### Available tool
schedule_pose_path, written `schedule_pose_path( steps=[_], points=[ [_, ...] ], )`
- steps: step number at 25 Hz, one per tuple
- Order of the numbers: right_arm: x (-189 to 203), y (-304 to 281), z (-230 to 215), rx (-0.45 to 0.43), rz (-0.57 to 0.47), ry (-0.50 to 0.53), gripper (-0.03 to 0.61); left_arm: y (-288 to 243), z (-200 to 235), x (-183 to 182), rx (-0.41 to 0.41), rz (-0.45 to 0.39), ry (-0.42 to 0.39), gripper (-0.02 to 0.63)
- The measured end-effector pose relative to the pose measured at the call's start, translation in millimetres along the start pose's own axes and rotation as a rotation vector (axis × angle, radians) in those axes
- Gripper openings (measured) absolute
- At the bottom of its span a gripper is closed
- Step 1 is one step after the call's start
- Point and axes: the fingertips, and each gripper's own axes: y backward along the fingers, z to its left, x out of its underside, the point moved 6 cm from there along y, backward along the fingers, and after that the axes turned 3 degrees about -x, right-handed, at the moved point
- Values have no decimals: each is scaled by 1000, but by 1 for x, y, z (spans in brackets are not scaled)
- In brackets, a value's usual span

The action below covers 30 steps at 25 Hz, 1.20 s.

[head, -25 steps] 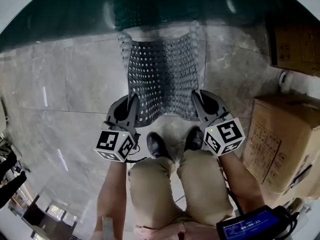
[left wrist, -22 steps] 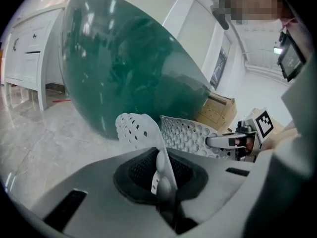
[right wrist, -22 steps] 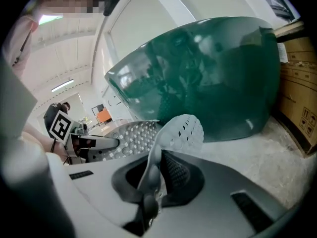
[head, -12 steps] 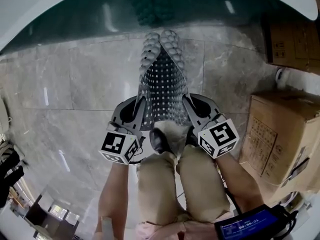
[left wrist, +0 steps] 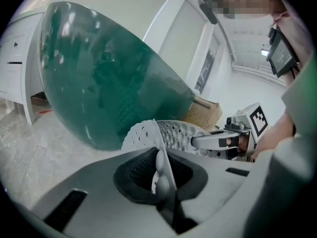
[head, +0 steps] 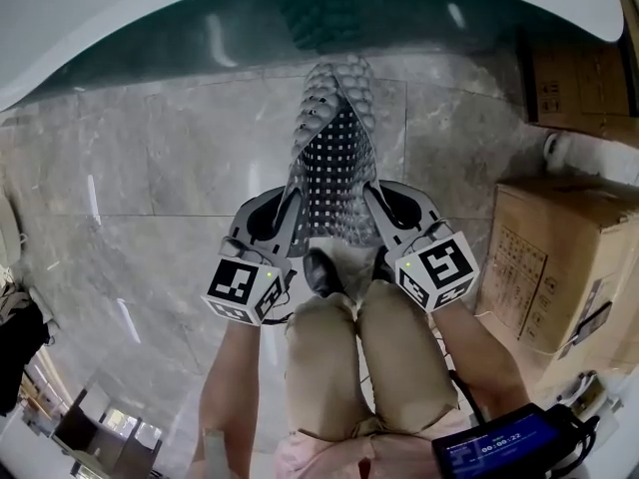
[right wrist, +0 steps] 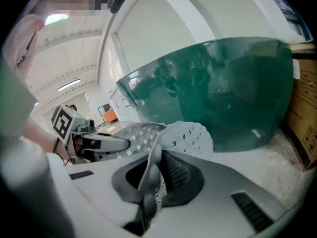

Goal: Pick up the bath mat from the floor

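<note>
The grey perforated bath mat (head: 334, 153) hangs folded into a narrow ridge over the marble floor, its far end near the green tub. My left gripper (head: 288, 206) is shut on the mat's near left edge. My right gripper (head: 376, 204) is shut on the near right edge. In the left gripper view the mat's edge (left wrist: 162, 155) is pinched between the jaws of that gripper (left wrist: 163, 175), and the right gripper (left wrist: 237, 133) shows beyond. In the right gripper view the mat (right wrist: 185, 133) rises out of the shut right gripper (right wrist: 150, 180), with the left gripper (right wrist: 81, 133) at the left.
A large green tub (head: 300, 23) stands just beyond the mat. Cardboard boxes (head: 559, 257) are stacked at the right, and another box (head: 579, 78) sits further back. The person's shoe (head: 319, 267) and legs are right below the grippers. Marble floor (head: 150, 168) spreads to the left.
Both grippers have risen and drawn closer together. The mat, spread wide a second ago, is now folded into a narrow ridge and lifted higher.
</note>
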Motion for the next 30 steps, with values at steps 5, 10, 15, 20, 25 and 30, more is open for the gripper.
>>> schedule_pose_path(
  steps=[5, 10, 15, 20, 25, 30],
  points=[
    [-29, 14, 15, 1, 5, 12, 25, 16, -11, -28, 31, 9, -14, 38],
    [-60, 29, 31, -15, -4, 24, 25, 37, -25, -59, 32, -5, -12, 38],
    [-88, 49, 55, -38, -10, 26, 25, 63, -44, -86, 35, -14, -1, 38],
    [-120, 72, 75, -61, -19, 46, 25, 89, -64, -116, 29, -26, 2, 38],
    [-152, 100, 97, -71, -38, 52, 25, 119, -85, -146, 22, -38, 6, 38],
    [-180, 132, 118, -71, -50, 59, 25, 147, -110, -179, 18, -60, 8, 38]
  ],
)
